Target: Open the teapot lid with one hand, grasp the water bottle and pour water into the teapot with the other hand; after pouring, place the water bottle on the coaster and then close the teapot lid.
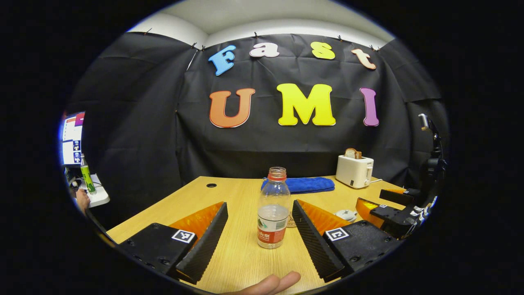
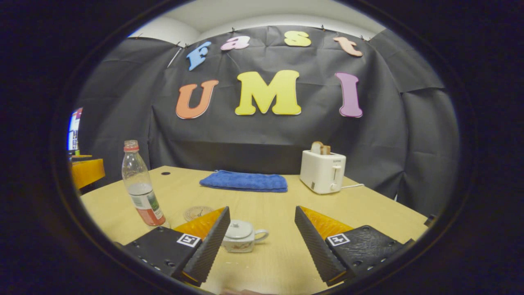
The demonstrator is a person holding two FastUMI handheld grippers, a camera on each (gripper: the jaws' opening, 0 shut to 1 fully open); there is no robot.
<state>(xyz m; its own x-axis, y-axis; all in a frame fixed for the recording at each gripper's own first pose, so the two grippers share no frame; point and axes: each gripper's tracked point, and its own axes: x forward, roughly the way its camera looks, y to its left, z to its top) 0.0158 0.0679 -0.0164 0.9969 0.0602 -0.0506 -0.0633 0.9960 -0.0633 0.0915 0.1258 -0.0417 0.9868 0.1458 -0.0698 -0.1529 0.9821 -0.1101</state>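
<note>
On the wooden table (image 2: 262,205) we have the teapot (image 2: 241,237) ahead of the right gripper (image 2: 262,246), lid on, and the water bottle (image 1: 273,209) (capless, partly filled) upright ahead of the left gripper (image 1: 260,239); both sets of jaws stand wide, holding nothing; we should lower the right squarely over the lid knob, pinch lightly, and lift straight up; the coaster (image 2: 197,213) waits near.
</note>
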